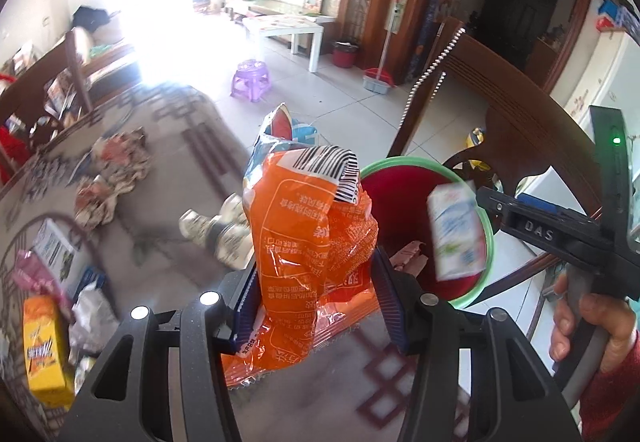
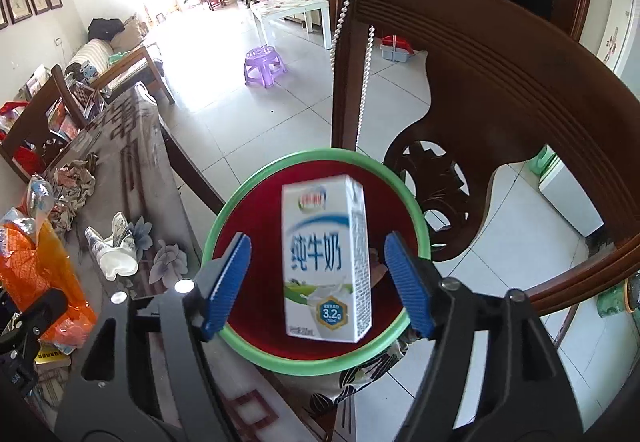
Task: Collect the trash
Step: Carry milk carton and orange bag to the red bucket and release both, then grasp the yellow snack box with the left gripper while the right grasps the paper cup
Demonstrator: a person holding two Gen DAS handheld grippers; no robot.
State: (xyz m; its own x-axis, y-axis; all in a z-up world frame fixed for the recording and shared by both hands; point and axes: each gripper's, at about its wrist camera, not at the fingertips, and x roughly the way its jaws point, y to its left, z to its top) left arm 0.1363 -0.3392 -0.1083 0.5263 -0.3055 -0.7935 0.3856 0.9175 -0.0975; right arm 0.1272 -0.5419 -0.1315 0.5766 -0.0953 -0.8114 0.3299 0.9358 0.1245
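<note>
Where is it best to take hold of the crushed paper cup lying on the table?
Probably grip the paper cup across its flattened middle, coming from above: it lies on its side on the table, its walls squashed.

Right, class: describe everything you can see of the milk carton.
The milk carton is a small white paperboard box with blue Chinese lettering, a green meadow picture and a "3.2g" badge. It is upright, slightly blurred, over the red bin with the green rim. It sits between the open right gripper's blue pads, which do not touch it.
</note>
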